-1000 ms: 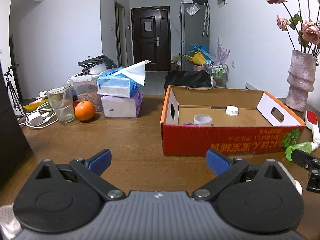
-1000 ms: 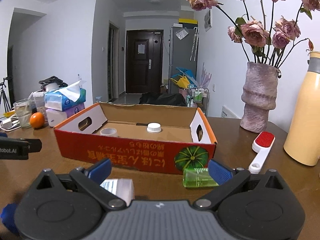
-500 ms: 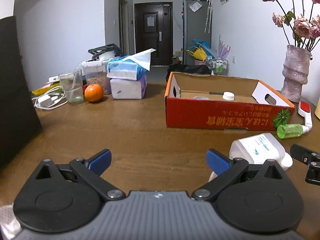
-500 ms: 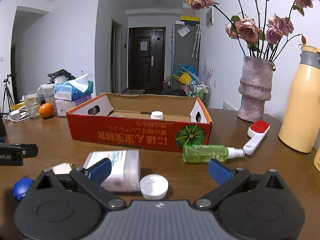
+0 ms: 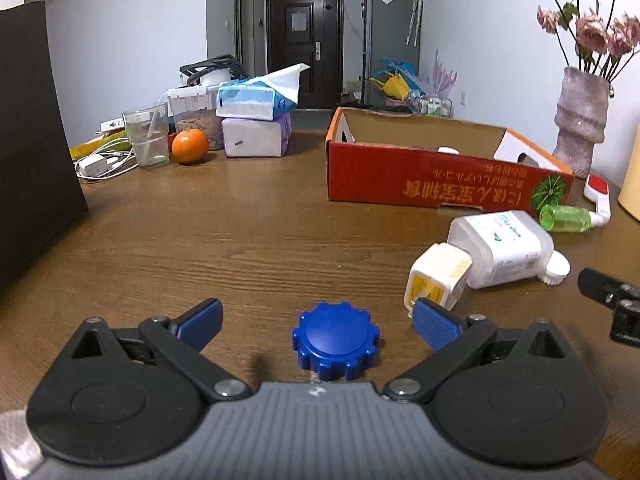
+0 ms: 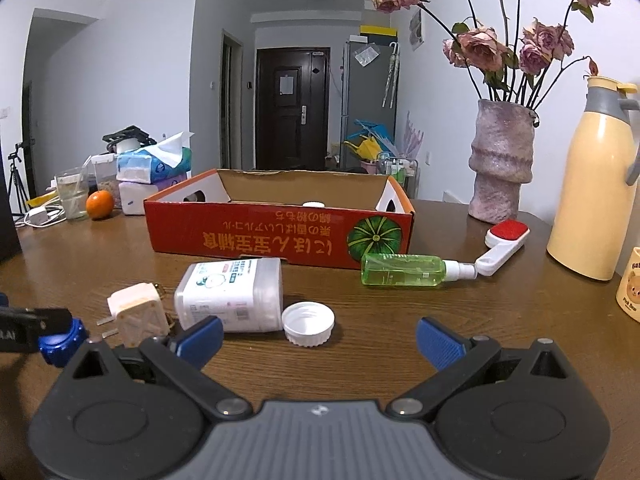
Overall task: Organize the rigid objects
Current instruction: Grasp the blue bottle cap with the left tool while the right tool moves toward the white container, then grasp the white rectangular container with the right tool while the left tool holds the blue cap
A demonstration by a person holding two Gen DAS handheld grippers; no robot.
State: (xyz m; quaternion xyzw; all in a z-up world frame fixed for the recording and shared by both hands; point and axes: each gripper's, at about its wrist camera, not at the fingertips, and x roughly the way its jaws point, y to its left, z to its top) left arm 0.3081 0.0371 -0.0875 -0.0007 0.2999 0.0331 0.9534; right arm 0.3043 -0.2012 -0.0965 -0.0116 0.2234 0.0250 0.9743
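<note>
The worktop [image 5: 240,240] lies bare left of the red box [image 6: 280,236], whose yellow print reads upside down. A labelled bottle [image 6: 232,300], text too small, lies before it. Blue knob [image 5: 335,340] sits between the wide left gripper [image 5: 316,320]; right gripper [image 6: 318,334] wide, empty.

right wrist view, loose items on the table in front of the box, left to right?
Blue knob → white plug adapter → white bottle lying on its side → white cap → green spray bottle → red-headed lint brush.
</note>
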